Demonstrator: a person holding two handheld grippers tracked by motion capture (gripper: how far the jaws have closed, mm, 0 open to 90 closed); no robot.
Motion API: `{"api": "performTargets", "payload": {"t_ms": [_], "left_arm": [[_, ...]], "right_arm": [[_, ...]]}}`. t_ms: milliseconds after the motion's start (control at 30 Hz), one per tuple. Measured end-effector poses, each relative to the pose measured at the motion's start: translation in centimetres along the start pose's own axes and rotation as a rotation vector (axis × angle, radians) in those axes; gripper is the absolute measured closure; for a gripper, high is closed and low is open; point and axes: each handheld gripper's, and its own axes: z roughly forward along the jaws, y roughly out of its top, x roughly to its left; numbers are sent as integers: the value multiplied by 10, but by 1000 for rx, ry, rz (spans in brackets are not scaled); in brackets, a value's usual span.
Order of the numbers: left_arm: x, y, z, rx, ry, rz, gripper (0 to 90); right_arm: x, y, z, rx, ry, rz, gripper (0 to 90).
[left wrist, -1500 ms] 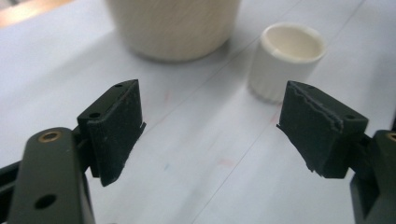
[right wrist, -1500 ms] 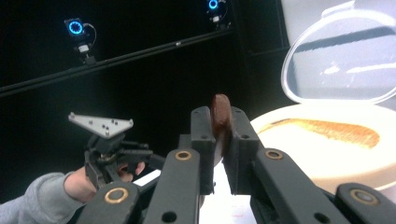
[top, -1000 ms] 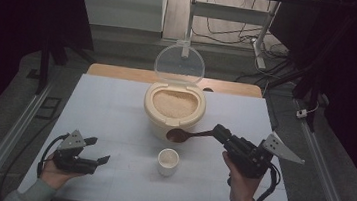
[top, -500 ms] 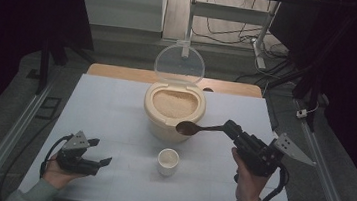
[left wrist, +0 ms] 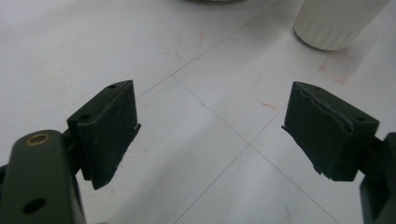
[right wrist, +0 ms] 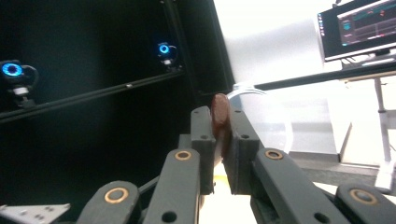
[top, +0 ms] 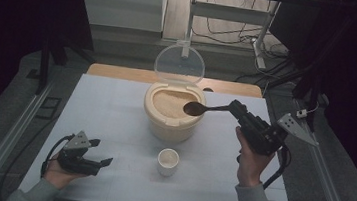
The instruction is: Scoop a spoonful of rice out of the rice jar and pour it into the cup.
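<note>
A tan round container (top: pixel 151 111) of beige grain stands mid-table, its clear lid (top: pixel 179 63) hinged upright behind it. My right gripper (top: pixel 236 109) is shut on the handle of a dark brown spoon (top: pixel 197 108), whose bowl hovers over the container's right side. In the right gripper view the spoon (right wrist: pixel 219 113) sticks up edge-on between the closed jaws of that gripper (right wrist: pixel 220 135). A small white cup (top: pixel 168 161) stands in front of the container. My left gripper (top: pixel 100 152) lies open near the table's front left, held in a hand; its view shows the cup (left wrist: pixel 337 22) ahead beyond the left gripper (left wrist: pixel 210 130).
The white table (top: pixel 110 108) has faint grid lines and red marks. Metal rails run along both sides. A wooden board edge (top: pixel 114 72) lies behind the table. A monitor (right wrist: pixel 357 29) sits far off in the right gripper view.
My right gripper has lifted the spoon from beside the cup up and back, so its bowl now hangs over the container. The left gripper has barely moved.
</note>
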Motion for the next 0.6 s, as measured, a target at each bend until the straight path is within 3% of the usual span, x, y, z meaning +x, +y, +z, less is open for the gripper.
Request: {"api": "performTargets", "payload": {"t_ms": [600], "left_arm": [[-1, 0, 2, 18, -8, -1, 171]], "right_arm": [[-5, 1, 39, 64, -78, -59, 829]]}}
